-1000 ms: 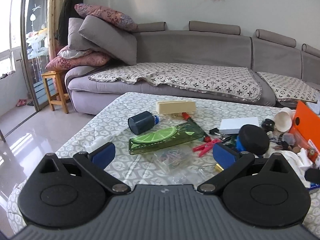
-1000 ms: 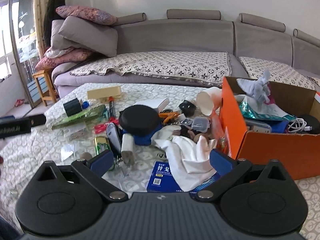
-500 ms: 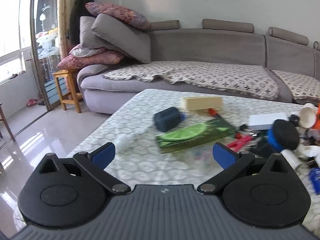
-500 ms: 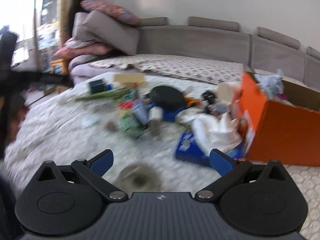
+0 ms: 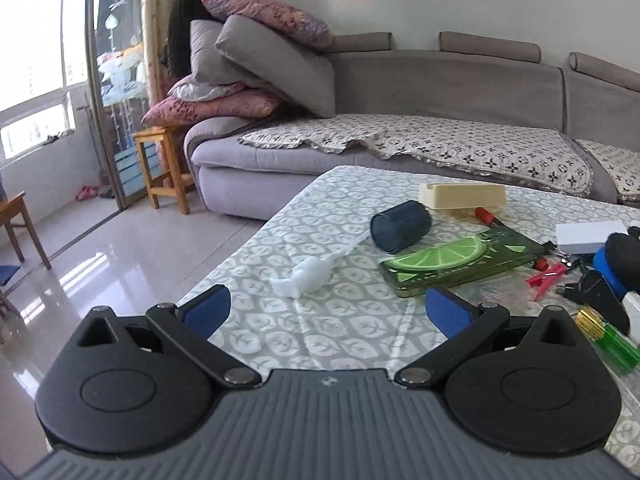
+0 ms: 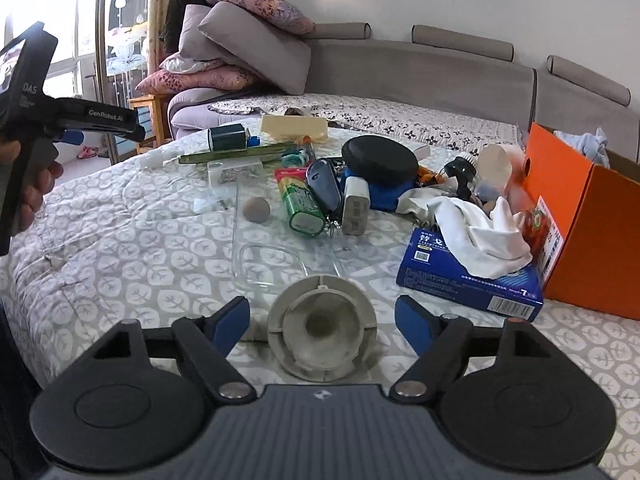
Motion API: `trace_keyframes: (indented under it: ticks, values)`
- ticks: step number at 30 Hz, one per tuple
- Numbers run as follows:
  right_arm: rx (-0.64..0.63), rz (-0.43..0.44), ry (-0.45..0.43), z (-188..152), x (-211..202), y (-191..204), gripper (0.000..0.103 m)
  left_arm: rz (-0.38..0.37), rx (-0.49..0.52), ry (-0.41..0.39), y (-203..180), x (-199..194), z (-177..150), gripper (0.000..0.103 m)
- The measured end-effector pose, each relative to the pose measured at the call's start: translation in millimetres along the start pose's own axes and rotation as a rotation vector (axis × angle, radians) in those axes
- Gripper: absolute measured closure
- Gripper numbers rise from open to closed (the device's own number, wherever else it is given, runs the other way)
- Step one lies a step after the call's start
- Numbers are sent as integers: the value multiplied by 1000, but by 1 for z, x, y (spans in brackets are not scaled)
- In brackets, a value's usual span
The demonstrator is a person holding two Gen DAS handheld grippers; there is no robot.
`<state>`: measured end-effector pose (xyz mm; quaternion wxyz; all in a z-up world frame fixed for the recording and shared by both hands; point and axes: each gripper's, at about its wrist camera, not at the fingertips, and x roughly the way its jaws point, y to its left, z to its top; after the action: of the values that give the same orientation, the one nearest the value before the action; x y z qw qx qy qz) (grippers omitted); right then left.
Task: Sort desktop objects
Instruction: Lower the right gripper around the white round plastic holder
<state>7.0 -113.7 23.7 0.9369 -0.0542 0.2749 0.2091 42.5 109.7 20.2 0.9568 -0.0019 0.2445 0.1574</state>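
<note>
Leaf-patterned grey cloth covers the desk (image 6: 120, 248), which stands in front of a long grey sofa (image 5: 440, 92) piled with cushions at its left end. Nearest the right wrist camera, the right tool (image 6: 322, 314) has its blue pads spread wide, and a round grey ribbed cap (image 6: 322, 338) sits on the cloth between them, touched by neither pad. Just beyond lies a clear plastic sheet (image 6: 272, 264), and to its right a blue carton (image 6: 464, 276) with a white cloth (image 6: 480, 228) draped over its far edge. Further back the clutter thickens: a small brown ball (image 6: 256, 210), a green battery (image 6: 302, 208), a dark key fob (image 6: 324, 188), a white charger (image 6: 356, 204) and a black disc on a blue base (image 6: 378, 160). An orange box (image 6: 576, 216) (already holding some pale fabric) stands open at the right edge. At the far end lie a dark blue cylinder (image 6: 226, 138) on its side and a cream block (image 6: 294, 126). Seen from the left wrist, the left tool (image 5: 328, 308) is likewise wide open and grips nothing, hovering over bare cloth near the desk's left edge; ahead of it sits a crumpled white scrap (image 5: 304, 276), then a green lime-print case (image 5: 460, 262). In the right view that tool is held up at the far left by a hand (image 6: 36, 188).
</note>
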Motion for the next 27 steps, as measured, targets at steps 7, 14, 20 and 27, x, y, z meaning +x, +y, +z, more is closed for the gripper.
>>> trace_keyframes:
  ticks: [7,14,20,27]
  values:
    - [38,19,7,0,1,-8,47,-58,28,21,-11,12,-10,0]
    - [42,25,5,0,0,-12,48,-227,11,-30,-39,-10,-5,0]
    - [46,15,0,-2,-6,-18,48,-311,163,-74,-95,-22,-12,0]
    - [61,2,0,-6,-15,-28,48,-391,274,-104,-135,-20,-22,2]
